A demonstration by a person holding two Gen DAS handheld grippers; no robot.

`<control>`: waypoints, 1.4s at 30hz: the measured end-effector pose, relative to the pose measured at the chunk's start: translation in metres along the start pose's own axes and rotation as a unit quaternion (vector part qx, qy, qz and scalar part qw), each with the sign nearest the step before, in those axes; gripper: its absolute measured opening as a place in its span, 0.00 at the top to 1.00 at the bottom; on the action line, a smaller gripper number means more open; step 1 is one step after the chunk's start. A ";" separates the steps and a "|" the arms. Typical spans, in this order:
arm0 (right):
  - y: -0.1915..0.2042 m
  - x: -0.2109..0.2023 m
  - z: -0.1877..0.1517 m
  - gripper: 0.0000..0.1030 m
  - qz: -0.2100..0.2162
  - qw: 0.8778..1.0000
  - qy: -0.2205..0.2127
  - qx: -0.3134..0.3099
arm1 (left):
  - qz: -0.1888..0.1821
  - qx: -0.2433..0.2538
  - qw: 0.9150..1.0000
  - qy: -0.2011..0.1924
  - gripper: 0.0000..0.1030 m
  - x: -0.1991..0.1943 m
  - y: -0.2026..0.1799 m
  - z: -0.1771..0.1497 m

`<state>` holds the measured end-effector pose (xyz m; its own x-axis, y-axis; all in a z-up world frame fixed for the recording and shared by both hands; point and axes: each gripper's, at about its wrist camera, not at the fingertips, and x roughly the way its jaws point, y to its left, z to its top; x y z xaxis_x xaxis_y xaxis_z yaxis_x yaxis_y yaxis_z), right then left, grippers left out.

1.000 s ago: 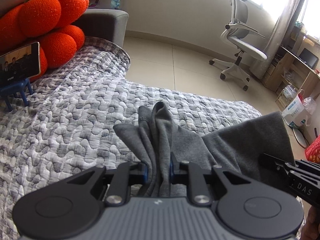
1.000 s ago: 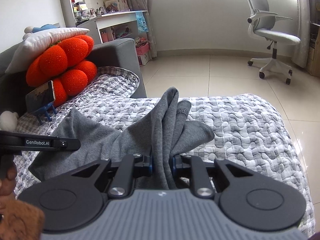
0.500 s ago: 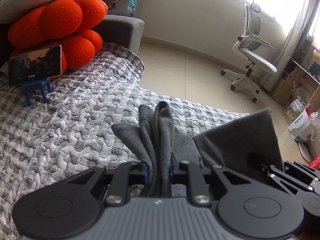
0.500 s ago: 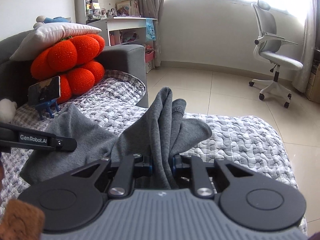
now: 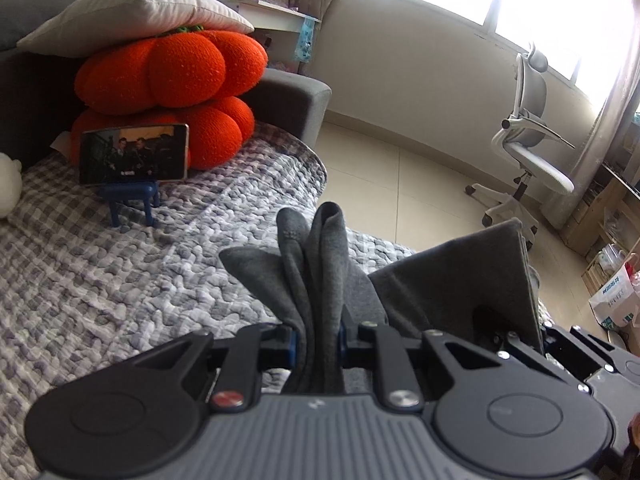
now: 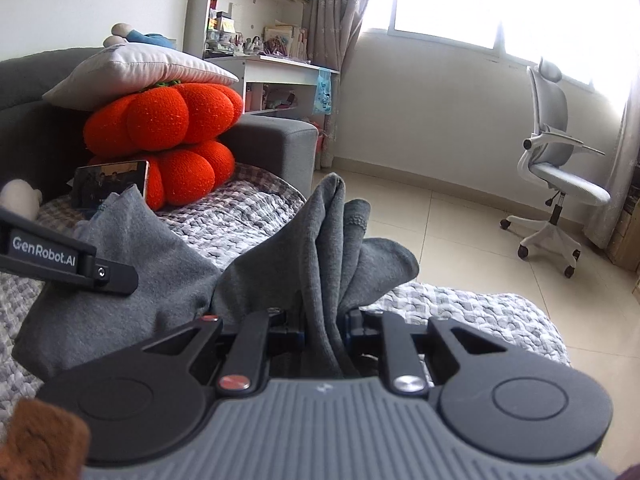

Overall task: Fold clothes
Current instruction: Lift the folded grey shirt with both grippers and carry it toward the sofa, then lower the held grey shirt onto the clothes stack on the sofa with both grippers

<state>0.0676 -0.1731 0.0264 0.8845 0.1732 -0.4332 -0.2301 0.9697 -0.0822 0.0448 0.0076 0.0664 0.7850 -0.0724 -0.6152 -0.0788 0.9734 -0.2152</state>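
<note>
The left gripper [image 5: 318,346] pinches a bunch of the gray cloth [image 5: 320,268], and the right gripper [image 6: 326,330] pinches another bunch of it. The cloth hangs between them, lifted above the gray checked blanket [image 5: 100,280]. Farther back sit orange pumpkin cushions [image 5: 172,68], a phone [image 5: 134,153] and a white chair [image 5: 532,152].

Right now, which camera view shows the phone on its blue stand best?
The left wrist view: the phone is fully visible, leaning against the orange cushion, with the blue stand under it. In the right wrist view the grey garment covers the phone's lower part and hides the stand.
</note>
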 end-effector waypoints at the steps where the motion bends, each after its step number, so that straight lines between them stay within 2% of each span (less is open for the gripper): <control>1: 0.005 -0.003 0.002 0.81 0.005 1.000 -0.005 -0.002 | 0.006 -0.005 1.000 -0.006 0.83 -0.006 0.006 0.001; 8: 0.049 -0.026 0.013 0.81 0.059 0.998 -0.026 -0.016 | 0.052 -0.054 0.996 -0.041 0.83 -0.056 0.065 -0.013; 11: 0.086 -0.030 0.013 0.81 0.084 0.995 -0.027 -0.051 | 0.071 -0.076 0.993 -0.055 0.83 -0.077 0.092 -0.020; 17: 0.153 -0.037 0.021 0.81 0.135 0.982 -0.040 -0.123 | 0.109 -0.119 0.983 -0.082 0.84 -0.119 0.146 -0.036; 21: 0.189 -0.038 0.037 0.81 0.171 0.972 -0.048 -0.154 | 0.115 -0.168 0.974 -0.095 0.84 -0.138 0.187 -0.039; 26: 0.236 -0.033 0.059 0.81 0.227 0.953 -0.054 -0.191 | 0.132 -0.208 0.961 -0.122 0.84 -0.164 0.236 -0.038; 33: 0.310 -0.027 0.104 0.81 0.329 0.921 -0.061 -0.201 | 0.167 -0.247 0.939 -0.173 0.83 -0.202 0.306 -0.025; 39: 0.378 0.004 0.146 0.81 0.404 0.893 -0.019 -0.197 | 0.180 -0.306 0.917 -0.181 0.83 -0.213 0.372 -0.021; 42: 0.410 0.021 0.160 0.81 0.438 0.878 0.013 -0.192 | 0.187 -0.323 0.910 -0.181 0.83 -0.213 0.397 -0.025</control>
<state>0.0566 0.2554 0.1274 0.2915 0.8146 -0.5014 -0.9420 0.3357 -0.0023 -0.1690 0.4040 0.0924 0.7707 0.4285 -0.4716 -0.6351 0.5760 -0.5147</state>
